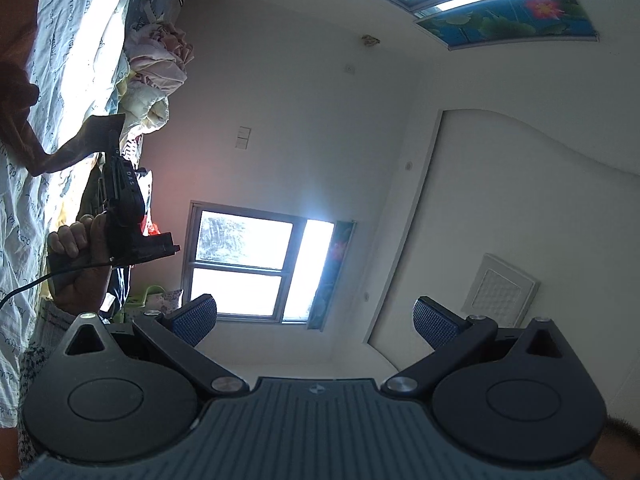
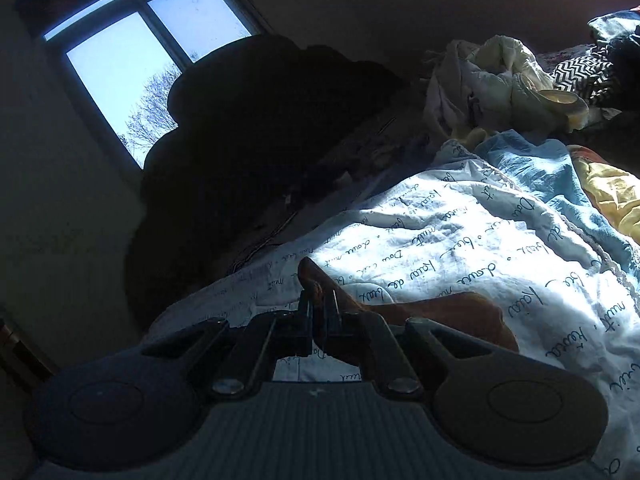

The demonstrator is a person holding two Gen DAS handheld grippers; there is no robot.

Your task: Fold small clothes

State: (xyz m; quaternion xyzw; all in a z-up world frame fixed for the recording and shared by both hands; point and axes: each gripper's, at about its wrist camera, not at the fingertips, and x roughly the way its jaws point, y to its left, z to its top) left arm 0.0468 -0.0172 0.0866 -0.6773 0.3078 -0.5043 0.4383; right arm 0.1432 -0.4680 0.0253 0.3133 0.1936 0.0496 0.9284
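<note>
Daylight floods the left wrist view, and the left gripper (image 1: 316, 320) points up at the white wall and the bright two-pane window (image 1: 256, 264), its blue-padded fingers (image 1: 200, 316) spread wide with nothing between them. Off to the left edge, the person's right hand (image 1: 76, 256) grips the black handle of the right gripper (image 1: 114, 136), and its tips are pinched on a corner of the small rust-brown cloth garment (image 1: 60, 152). That garment trails away from the tips across the white bedsheet printed with dark script (image 1: 60, 60). Beyond it along the bed sits a heap of pale pink and cream crumpled clothes (image 1: 160, 64).

Over to the right wrist view, much darker. The right gripper's jaws are clamped tight on the brown garment's edge, cloth poking up between the pads. The rest of the garment lies just to the right on the sunlit script sheet. Behind, a big dark shape blocks part of the window; I cannot tell what it is. Top right, pale clothes and a black-and-white zigzag fabric (image 2: 580, 72) are piled together.
</note>
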